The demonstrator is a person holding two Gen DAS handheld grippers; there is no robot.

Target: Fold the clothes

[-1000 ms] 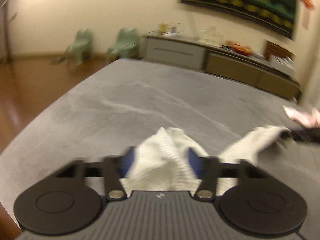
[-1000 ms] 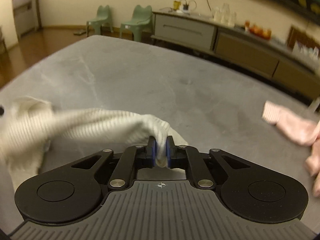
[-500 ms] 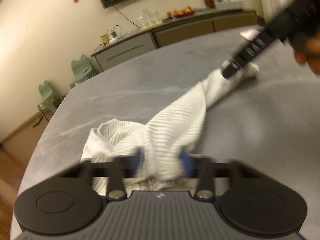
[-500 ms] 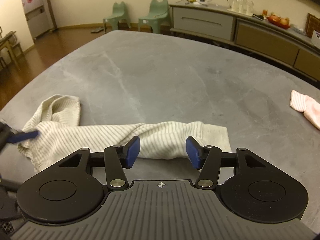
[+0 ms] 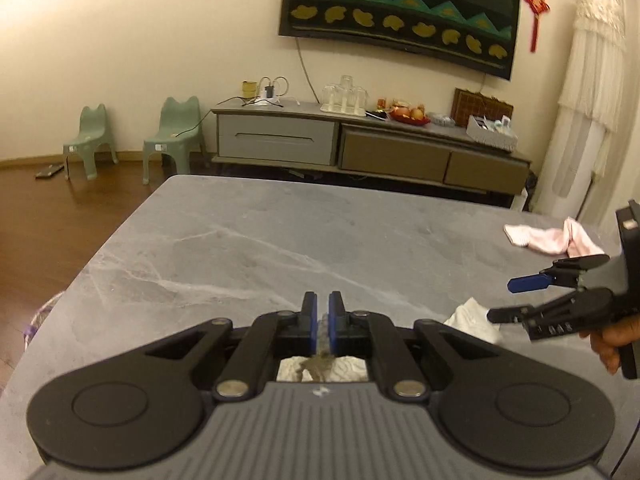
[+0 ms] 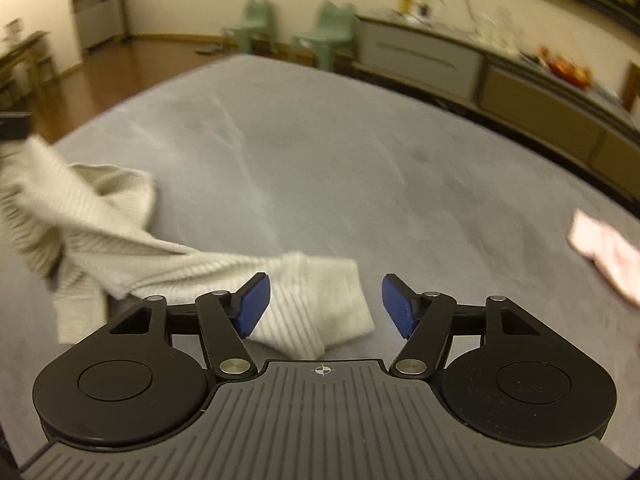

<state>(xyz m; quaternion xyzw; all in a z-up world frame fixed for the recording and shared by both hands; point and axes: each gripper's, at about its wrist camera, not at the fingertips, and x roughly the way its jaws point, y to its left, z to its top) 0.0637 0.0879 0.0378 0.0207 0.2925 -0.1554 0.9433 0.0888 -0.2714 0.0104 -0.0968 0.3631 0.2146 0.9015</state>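
Mostly hidden cream garment (image 5: 322, 366), blurred pink cloth (image 6: 604, 250)

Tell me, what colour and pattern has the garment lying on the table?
Cream white garment with fine ribbed stripes; the right wrist view shows it best.

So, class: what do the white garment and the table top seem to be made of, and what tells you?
White garment: apparently a soft ribbed knit, matte; fine parallel ridges and limp draping show it. Table top: looks like grey stone or a stone-look slab, smooth and matte; pale veins run across it.
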